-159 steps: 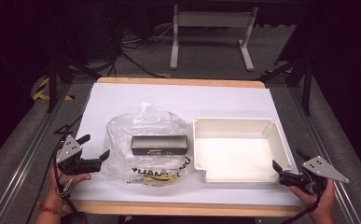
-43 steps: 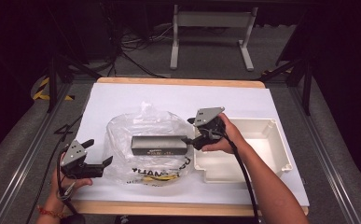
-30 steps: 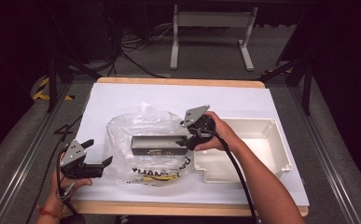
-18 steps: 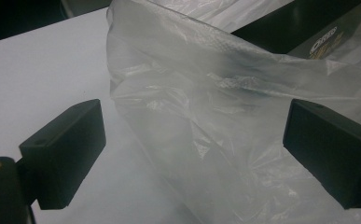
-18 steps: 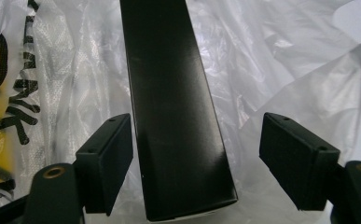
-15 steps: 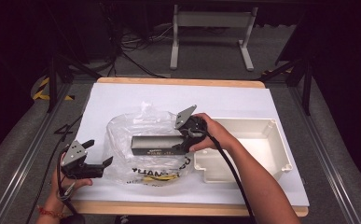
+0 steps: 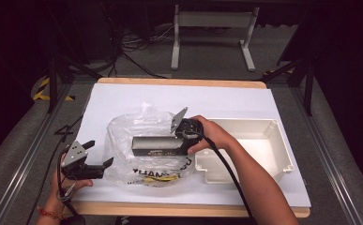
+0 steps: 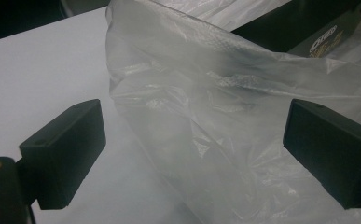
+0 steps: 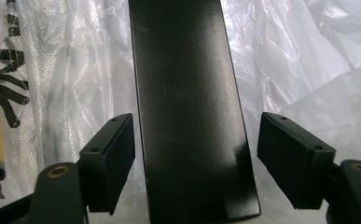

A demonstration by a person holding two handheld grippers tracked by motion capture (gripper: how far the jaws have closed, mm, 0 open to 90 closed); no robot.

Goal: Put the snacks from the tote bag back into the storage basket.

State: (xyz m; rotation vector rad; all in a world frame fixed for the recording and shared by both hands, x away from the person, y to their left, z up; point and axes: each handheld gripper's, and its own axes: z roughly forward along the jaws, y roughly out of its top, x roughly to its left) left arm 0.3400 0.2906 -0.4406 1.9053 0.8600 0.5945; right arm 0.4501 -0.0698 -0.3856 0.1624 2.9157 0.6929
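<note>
A black box [image 7: 156, 146] lies across a clear plastic bag [image 7: 137, 129] near the middle of the white tabletop [image 7: 123, 96], with the bag's printed yellow and black lettering showing at its near edge. The right tool [image 7: 183, 140] sits at the box's right end, held by the right hand [image 7: 210, 133]. In the right gripper view its jaws stand spread to either side of the box [image 9: 187, 107]; the left jaw is just beside the box's edge and the right jaw stands apart from it, so the tool is released, not clamped. A cream tray [image 7: 282, 150] lies just right of the bag, its near left corner close to the right hand. The left tool [image 7: 105, 165] rests at the near left of the tabletop in the left hand [image 7: 64, 185], its jaws spread wide. In the left gripper view the bag's [image 8: 206, 112] crumpled edge lies between and ahead of those jaws, not pinched.
</note>
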